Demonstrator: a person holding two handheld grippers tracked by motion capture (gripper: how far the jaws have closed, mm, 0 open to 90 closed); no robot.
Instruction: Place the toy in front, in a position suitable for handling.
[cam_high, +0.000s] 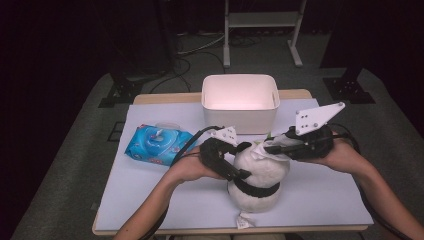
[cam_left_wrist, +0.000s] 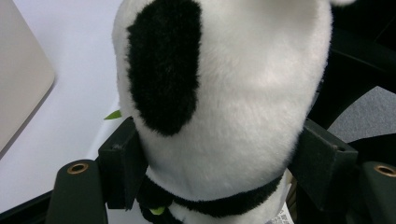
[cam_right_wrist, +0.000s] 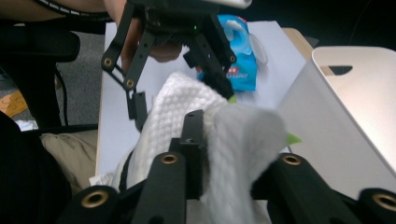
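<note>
Left of centre in the high view, the left gripper (cam_high: 239, 172) is clamped on the black-and-white plush panda toy (cam_high: 260, 182), its 2 black jaws pressing into the fur at either side of the toy's neck. From the left gripper view the same grip fills the frame: the panda (cam_left_wrist: 219, 93) stands upright between the jaws, a black ear patch at upper centre and a black band around the neck at the bottom edge.

Right of centre in the high view, the right gripper (cam_high: 272, 147) points left toward the top of the panda's head, where a white textured wet wipe (cam_high: 265, 151) lies crumpled. In the right gripper view the wipe (cam_right_wrist: 233, 154) sits between that gripper's 2 jaws, draped over the plush head; the jaws stand slightly apart, and whether their pads press on the cloth I cannot tell. The left gripper (cam_right_wrist: 140, 109) shows in the upper left of that view.

The panda stands in the lower centre of the high view on a pale lavender table mat (cam_high: 165, 200). A blue soft pack of wet wipes (cam_high: 157, 145) lies on the mat at centre left, well apart from the toy. A white rectangular plastic bin (cam_high: 240, 102) sits at upper centre, near the toy's far side. A small white tag (cam_high: 243, 220) lies at the toy's base.
</note>
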